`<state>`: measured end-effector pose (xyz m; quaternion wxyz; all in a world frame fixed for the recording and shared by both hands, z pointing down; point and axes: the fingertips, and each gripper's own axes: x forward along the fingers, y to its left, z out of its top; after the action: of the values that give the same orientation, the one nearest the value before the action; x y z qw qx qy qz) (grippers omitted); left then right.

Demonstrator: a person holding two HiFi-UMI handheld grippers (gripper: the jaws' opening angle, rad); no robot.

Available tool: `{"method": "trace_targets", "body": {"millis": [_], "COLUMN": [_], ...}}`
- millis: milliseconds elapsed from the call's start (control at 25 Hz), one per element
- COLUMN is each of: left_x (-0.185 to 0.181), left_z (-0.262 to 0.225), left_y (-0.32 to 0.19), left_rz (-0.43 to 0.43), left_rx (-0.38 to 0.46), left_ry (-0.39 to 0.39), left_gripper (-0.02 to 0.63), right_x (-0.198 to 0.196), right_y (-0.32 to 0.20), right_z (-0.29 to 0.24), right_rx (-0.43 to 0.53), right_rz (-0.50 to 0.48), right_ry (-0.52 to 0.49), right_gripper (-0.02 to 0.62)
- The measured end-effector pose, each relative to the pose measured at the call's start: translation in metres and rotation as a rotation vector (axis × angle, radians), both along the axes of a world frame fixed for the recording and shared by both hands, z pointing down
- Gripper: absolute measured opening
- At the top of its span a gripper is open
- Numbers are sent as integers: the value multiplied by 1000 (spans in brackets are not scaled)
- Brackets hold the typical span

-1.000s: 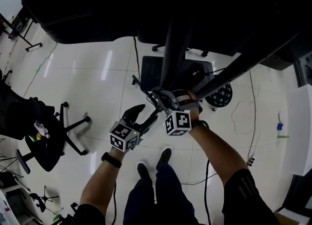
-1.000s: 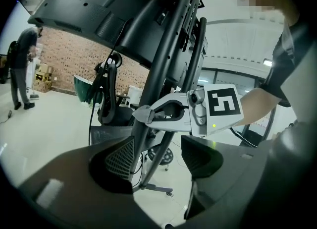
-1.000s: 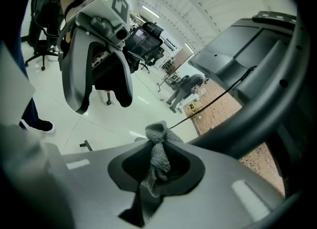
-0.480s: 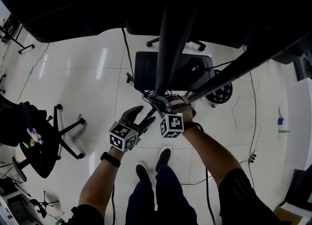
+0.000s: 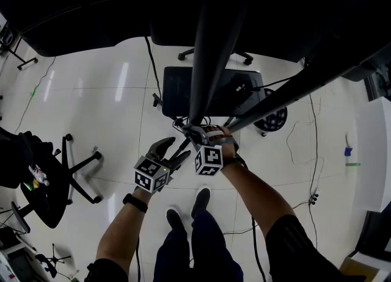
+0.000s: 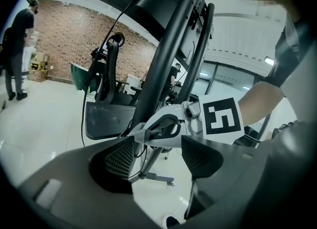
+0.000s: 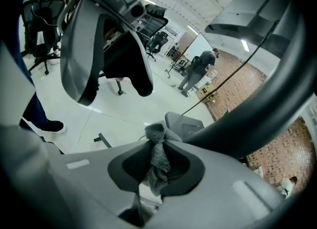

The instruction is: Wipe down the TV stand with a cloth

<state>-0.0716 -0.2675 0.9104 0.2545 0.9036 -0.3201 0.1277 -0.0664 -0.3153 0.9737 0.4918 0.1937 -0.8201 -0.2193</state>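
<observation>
The white floor is shiny and fills most of the head view. The TV stand is big and black. Its thick poles rise from a flat dark base that sits on the floor near the middle of the head view. Black wires trail across the floor toward its right edge. A black office chair on wheels stands by the left edge of the floor, well apart from the stand.

The person's two dark shoes stand on the floor, just this side of the base. Both arms reach out toward the poles.

The left gripper is just beside the right one and a little lower in the head view. Its two black fingers are spread wide apart and there is nothing between them. Past them you see the other gripper and a pole of the stand.

The right gripper is up at the foot of a pole. Its fingers are squeezed together on the cloth. The cloth is small, grey and fuzzy. It is pinched in the middle, so one end sticks up past the tips and the other end hangs down. The top end is right beside the dark pole, but I cannot tell if it touches it.
</observation>
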Motion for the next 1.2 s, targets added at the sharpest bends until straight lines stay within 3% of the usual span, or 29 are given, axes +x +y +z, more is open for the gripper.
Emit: {"method": "trace_targets", "body": {"millis": [320,640,1200], "left_x": [6,21,44], "left_z": [-52,-173,-393], "left_y": [18,44,97], "left_rz": [43,106,197], "left_rx": [56,212,450], "left_ry": [8,23,89], "left_gripper": [324,324,324], "right_x": [-5,3,46], "right_y": [30,47,82], "right_z": [-81,-245,-518], "right_rx": [-3,135,400], "right_rz": [23,79,174], "right_ry": [-162,-313,-459], "right_gripper": [49,49,49]}}
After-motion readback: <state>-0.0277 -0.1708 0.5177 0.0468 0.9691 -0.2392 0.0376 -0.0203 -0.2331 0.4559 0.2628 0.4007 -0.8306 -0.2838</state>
